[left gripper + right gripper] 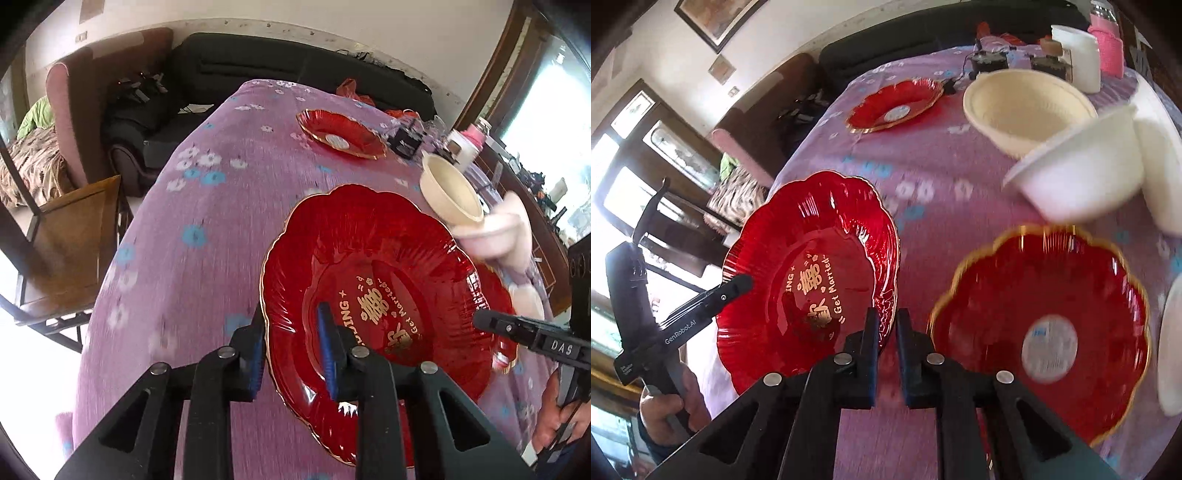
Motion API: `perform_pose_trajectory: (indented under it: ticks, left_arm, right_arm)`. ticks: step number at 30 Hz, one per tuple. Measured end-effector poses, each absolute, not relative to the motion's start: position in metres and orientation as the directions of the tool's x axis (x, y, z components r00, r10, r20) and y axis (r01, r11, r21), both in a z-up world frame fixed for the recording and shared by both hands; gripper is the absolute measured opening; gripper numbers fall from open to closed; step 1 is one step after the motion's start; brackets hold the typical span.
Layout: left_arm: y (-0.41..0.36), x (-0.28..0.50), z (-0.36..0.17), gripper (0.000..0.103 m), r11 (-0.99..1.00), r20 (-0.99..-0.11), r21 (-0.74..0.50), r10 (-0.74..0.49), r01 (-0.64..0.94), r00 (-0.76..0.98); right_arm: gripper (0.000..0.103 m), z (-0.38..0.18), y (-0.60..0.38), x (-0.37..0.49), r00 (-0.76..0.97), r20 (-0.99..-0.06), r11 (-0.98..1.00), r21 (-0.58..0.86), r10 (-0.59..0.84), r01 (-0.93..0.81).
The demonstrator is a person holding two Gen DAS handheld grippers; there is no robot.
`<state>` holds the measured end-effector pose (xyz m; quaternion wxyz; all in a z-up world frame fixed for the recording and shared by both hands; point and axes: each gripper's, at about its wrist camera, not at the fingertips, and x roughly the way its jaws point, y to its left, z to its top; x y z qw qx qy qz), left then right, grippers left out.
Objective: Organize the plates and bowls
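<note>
A red scalloped plate with gold lettering (373, 288) (809, 269) is held tilted above the purple flowered tablecloth (207, 236). My left gripper (291, 343) grips its left rim, one finger above and one below. My right gripper (887, 332) is shut on its opposite rim; it shows in the left wrist view (480, 319). The left gripper shows in the right wrist view (746, 282). A second red plate (1041, 328) lies below at right. A third red plate (340, 133) (894, 105) lies farther back. A cream bowl (450, 192) (1023, 107) and a white bowl (491, 236) (1082, 170) stand beyond.
A white jar (1078, 55) and a pink-wrapped jar (1108, 48) stand at the table's far end with small black devices (990, 61). A wooden chair (70, 236) stands left of the table. A black sofa (258, 62) lies behind.
</note>
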<state>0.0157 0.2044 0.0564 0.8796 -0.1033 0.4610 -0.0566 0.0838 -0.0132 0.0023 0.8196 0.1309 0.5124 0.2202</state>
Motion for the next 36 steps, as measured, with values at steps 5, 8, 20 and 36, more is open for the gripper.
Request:
perform_pose_trajectory:
  ticks: [5,8,20,36]
  left_arm:
    - [0.2,-0.026,0.05,0.023,0.972,-0.793,-0.236,-0.193,0.0,0.577]
    - [0.196,-0.046,0.044,0.023,0.97,-0.792,-0.243,-0.197,-0.002,0.578]
    - [0.184,-0.074,0.035,0.044,0.955,-0.756,-0.296,-0.24,0.009,0.609]
    - [0.201,-0.107,0.041,0.071,0.951,-0.657,-0.302,-0.155,-0.069,0.738]
  right_arm:
    - [0.011,-0.002,-0.02,0.049,0.364,-0.769,0.851,0.465,0.525,-0.246]
    - [0.012,-0.005,-0.025,0.03,0.358,-0.761,0.841,0.479,0.541,-0.252]
    - [0.016,-0.016,-0.05,-0.001,0.378,-0.725,0.818,0.516,0.576,-0.256]
    - [0.016,-0.025,-0.156,-0.028,0.55,-0.66,0.826,0.555,0.511,-0.102]
